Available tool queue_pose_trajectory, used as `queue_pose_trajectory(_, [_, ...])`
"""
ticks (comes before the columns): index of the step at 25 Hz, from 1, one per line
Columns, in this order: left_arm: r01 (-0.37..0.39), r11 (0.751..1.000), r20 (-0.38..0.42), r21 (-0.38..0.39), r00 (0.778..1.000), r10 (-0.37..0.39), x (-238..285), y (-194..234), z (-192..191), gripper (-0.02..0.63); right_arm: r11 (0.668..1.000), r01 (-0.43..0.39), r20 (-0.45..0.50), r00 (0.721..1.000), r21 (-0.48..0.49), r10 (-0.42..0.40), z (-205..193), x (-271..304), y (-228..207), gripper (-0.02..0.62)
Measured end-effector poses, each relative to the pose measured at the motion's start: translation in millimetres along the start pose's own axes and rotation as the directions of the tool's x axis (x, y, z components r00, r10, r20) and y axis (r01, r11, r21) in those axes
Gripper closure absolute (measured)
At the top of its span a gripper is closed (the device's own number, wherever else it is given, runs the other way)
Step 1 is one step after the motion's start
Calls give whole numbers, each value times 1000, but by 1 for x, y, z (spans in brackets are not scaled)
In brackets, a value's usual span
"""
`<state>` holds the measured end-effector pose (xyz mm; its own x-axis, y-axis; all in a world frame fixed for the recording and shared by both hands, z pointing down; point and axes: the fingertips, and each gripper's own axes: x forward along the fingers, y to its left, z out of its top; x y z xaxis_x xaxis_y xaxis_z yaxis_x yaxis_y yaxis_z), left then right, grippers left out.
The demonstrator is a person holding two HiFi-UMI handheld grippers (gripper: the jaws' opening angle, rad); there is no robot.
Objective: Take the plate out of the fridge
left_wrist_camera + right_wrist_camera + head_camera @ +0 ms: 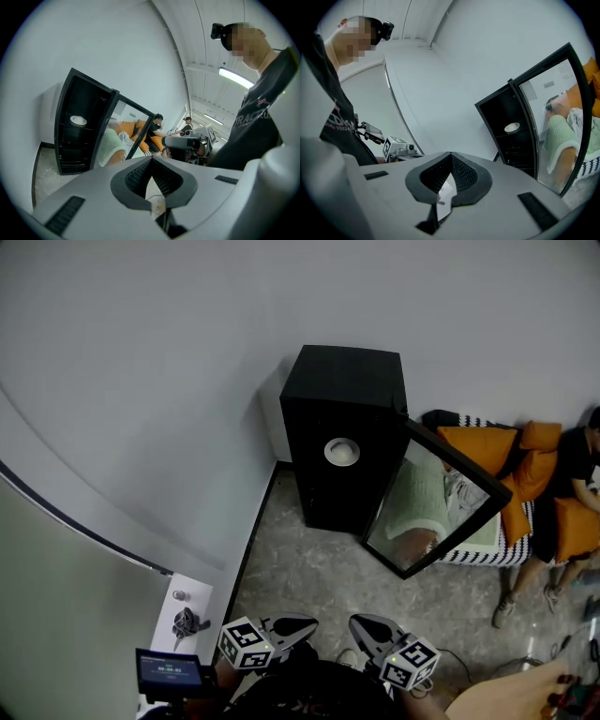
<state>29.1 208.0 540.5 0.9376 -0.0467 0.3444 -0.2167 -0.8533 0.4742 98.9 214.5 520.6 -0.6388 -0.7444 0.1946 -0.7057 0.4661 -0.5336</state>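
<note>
A white plate (342,452) lies on an upper shelf inside the black fridge (337,395), whose glass door (441,512) stands swung open to the right. Both grippers hang low and close to my body, far from the fridge. My left gripper (306,626) has its jaws together with nothing between them, and my right gripper (360,625) is shut and empty too. In the left gripper view the plate (78,120) shows beyond the closed left gripper (151,159). The right gripper view shows the plate (512,127) past the closed right gripper (451,154).
A person (572,493) sits on a sofa with orange cushions (483,448) behind the open door. A small white stand (187,601) with a dark object sits at lower left by the wall. Speckled floor (309,577) lies between me and the fridge.
</note>
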Motion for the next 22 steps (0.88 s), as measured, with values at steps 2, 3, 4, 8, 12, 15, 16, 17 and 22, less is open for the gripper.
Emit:
queue_pose_trajectory(2, [7, 1000, 0, -5, 1000, -7, -8, 17, 3, 607, 1000, 14, 2, 1000, 8, -15, 5, 17, -1, 592])
queue_pose_trajectory(3, [11, 1000, 1, -7, 1000, -11, -12, 25, 6, 607, 1000, 23, 4, 1000, 14, -23, 7, 25, -3, 592])
queue_pose_trajectory(4, [15, 1000, 3, -7, 1000, -15, -16, 33, 9, 607, 999, 30, 7, 1000, 20, -31, 10, 34, -4, 592])
queue_pose_trajectory(8, [31, 999, 3, -7, 1000, -31, -32, 63, 20, 607, 998, 50, 21, 998, 41, -51, 22, 68, -6, 592])
queue_pose_trajectory(12, [35, 999, 3, 1, 999, -35, -47, 81, 29, 607, 998, 49, 43, 998, 48, -51, 35, 95, -5, 592])
queue_pose_trajectory(15, [36, 999, 10, 9, 999, -36, -60, 94, 30, 607, 998, 53, 53, 997, 41, -56, 38, 113, -2, 592])
queue_pose_trajectory(16, [37, 999, 14, 10, 999, -37, -64, 97, 30, 607, 998, 58, 56, 997, 37, -60, 39, 118, -1, 592])
queue_pose_trajectory(17, [36, 999, 19, 11, 999, -37, -69, 101, 30, 607, 997, 64, 57, 996, 33, -66, 40, 123, -1, 592])
queue_pose_trajectory(22, [19, 1000, 50, -3, 999, -19, -89, 113, 33, 607, 996, 83, 43, 996, 31, -84, 46, 140, -4, 592])
